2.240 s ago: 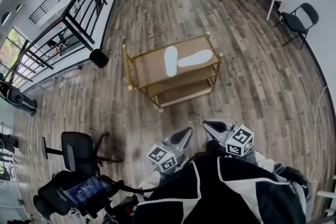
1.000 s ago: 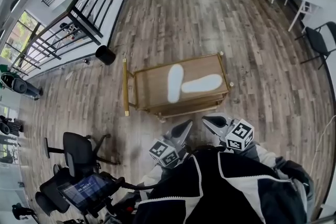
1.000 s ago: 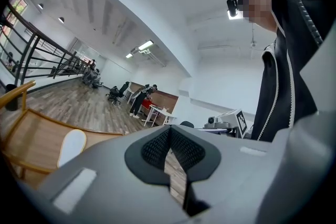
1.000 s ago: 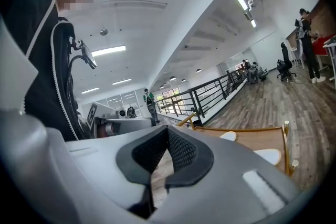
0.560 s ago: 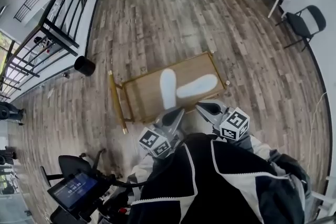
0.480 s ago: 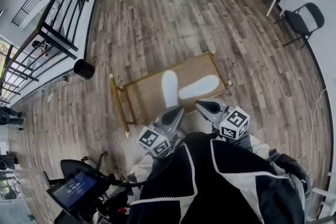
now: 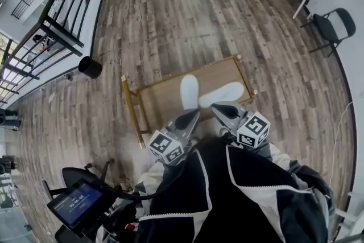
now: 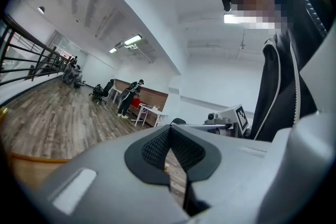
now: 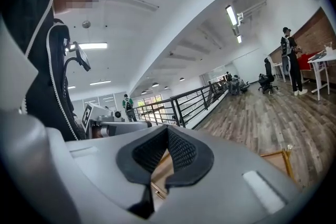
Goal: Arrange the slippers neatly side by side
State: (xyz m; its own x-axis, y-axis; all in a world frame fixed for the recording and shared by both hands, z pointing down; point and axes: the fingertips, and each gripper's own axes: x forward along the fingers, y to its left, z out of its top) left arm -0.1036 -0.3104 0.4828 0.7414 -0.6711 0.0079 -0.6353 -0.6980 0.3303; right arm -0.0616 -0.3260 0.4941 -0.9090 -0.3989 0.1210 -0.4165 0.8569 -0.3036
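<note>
Bright, even indoor light, ceiling strip lights [image 9: 231, 15] glaring, heavy fisheye bending at edges, dark vignetted corners

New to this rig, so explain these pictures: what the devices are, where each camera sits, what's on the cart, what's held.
No robot: a person holds a left gripper and a right gripper, one per hand. One picture is from a camera on the person's head, looking down; the other two are from cameras riding on each gripper, looking along its fingers. On the cart lie a white slipper and a second slipper, at an angle, not side by side. Both grippers are shut and empty.
</note>
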